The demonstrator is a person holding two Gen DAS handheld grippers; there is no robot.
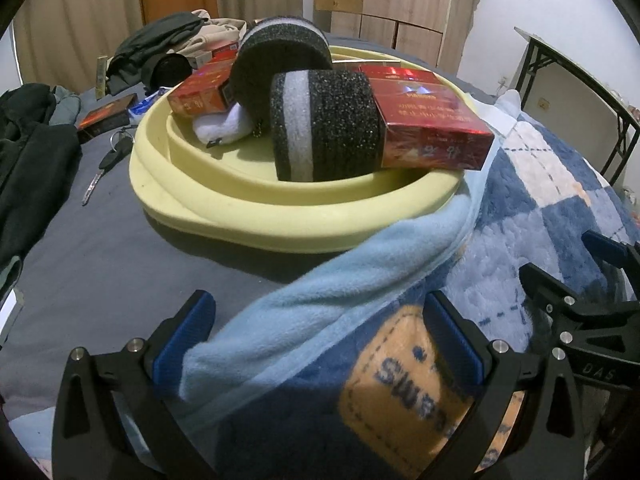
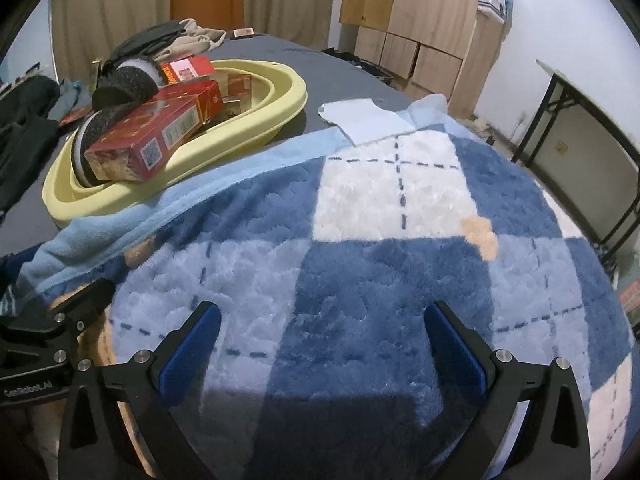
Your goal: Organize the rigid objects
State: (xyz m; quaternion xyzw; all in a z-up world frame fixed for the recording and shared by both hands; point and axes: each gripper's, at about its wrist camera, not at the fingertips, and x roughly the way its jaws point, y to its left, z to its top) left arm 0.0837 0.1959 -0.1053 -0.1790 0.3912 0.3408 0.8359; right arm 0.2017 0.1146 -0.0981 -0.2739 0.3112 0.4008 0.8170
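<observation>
While a blue checked blanket (image 2: 360, 264) covers the near side of the bed (image 1: 100, 248), a yellow basin (image 1: 248, 216) rests on the grey sheet beside it, the blanket's pale edge touching its rim. Inside lie two black foam rolls (image 1: 324, 128), red boxes (image 1: 432, 128) and a white cloth (image 1: 224, 126); one box leans over the rim. Dark clothes (image 1: 32, 148) are piled at the left, with keys (image 1: 108, 160) near the basin. Both the left hand-held gripper (image 1: 320, 344) and the right hand-held gripper (image 2: 320, 352) hang over the blanket, jaws spread and empty.
</observation>
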